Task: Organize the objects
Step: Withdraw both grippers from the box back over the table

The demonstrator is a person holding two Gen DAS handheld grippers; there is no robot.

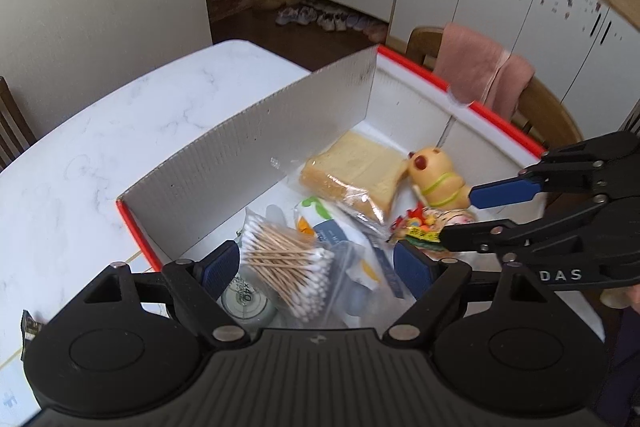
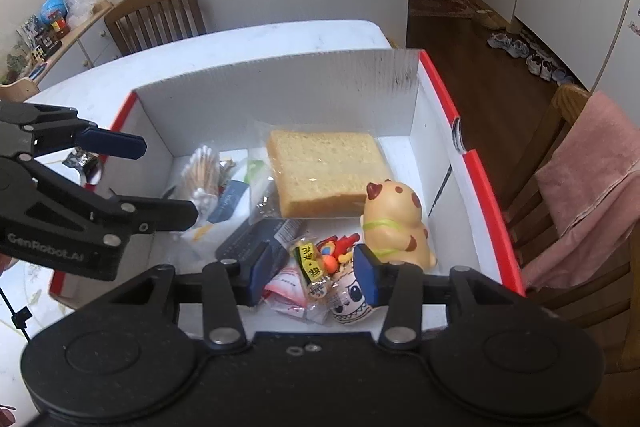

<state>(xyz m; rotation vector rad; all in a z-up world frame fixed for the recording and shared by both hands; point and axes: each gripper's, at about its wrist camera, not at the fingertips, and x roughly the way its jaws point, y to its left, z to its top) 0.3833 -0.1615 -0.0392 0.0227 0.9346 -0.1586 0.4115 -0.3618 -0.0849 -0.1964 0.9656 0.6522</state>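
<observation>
Both grippers hover over the box (image 2: pixel 472 163), which sits on the white surface (image 1: pixel 100 131) with everything already dumped inside. Left gripper (image 1: pixel 318 263) has its fingers spread wide and empty, right above the swabs (image 1: pixel 288 267) bag at lower centre of its view. Right gripper (image 2: pixel 316 267) is open too, narrower, holding nothing, with the candy (image 2: pixel 320 259) packet sitting between its fingers at lower centre of its own view.

Other stuff in the box: bread (image 2: pixel 324 175) in plastic in the middle, toy (image 2: pixel 396 223) just to its right, and a dark pouch (image 2: pixel 256 239) lower left of the bread. Things overlap a lot on the near side, so it's messy.

My guess is we're at the picking stage, each gripper lining up on one item. Next move looks like dropping straight down and pinching. The swabs bag is slippery plastic, so the left one probably wants a grab across the fat bundle, not the loose edge.
</observation>
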